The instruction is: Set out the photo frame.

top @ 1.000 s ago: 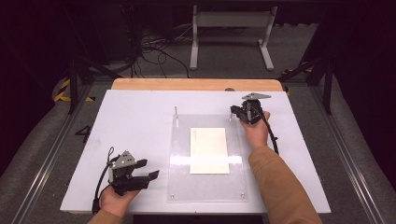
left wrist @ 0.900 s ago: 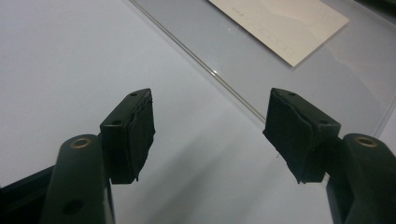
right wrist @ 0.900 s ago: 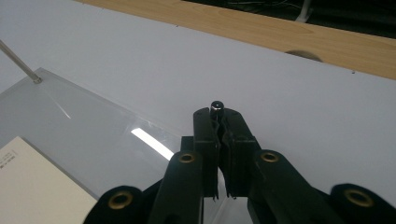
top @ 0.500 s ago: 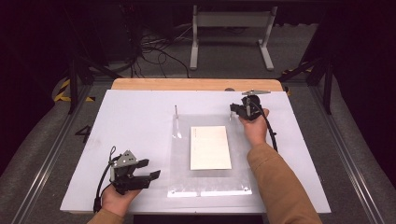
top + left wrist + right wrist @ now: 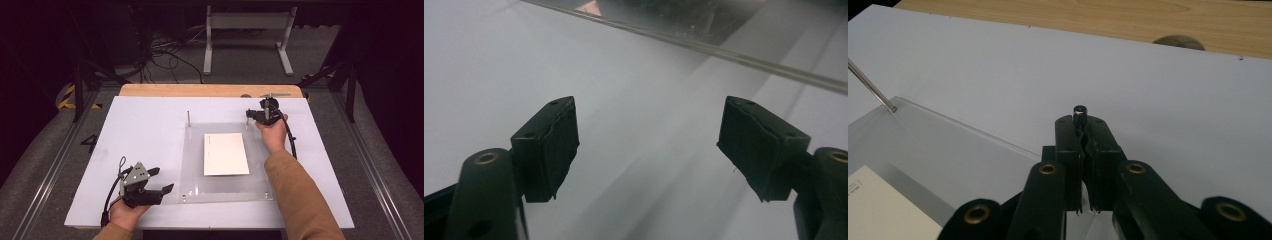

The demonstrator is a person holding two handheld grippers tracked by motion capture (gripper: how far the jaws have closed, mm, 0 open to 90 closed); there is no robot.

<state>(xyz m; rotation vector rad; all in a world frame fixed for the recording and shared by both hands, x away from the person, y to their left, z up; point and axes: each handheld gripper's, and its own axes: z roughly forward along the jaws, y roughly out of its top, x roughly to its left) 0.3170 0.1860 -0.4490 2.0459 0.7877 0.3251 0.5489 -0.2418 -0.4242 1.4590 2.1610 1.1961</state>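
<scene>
1. Nearest the person, the left gripper [image 5: 159, 181] rests on the white desk [image 5: 145, 125] at the near left, just off the near-left corner of a clear plate [image 5: 195, 165]; in the left gripper view its jaws stand wide apart with nothing between them.

2. The clear plate lies flat mid-desk, with small fasteners at its near corners. Under or on it sits a cream card [image 5: 225, 153], square to the plate's edges; which side of the plate it lies on cannot be told.

3. Writing: the right gripper view catches a corner of the card [image 5: 878, 210] with faint print along its edge, too small to read. No brand or label is legible anywhere.

4. At the plate's far-left corner a thin metal pin [image 5: 188, 118] stands upright.

5. At the far-right corner, the right gripper [image 5: 248, 114] is clamped on a second pin [image 5: 1079, 110], whose dark top pokes out just above the pressed-together jaws.

6. Judgement: the step in hand looks like drawing or seating this corner pin. The next move calls for a straight pull or push along the pin's axis, while the free left gripper is placed to steady the plate.

7. Beyond the white sheet runs a strip of bare wood [image 5: 210, 90], then dark floor with cables.
</scene>
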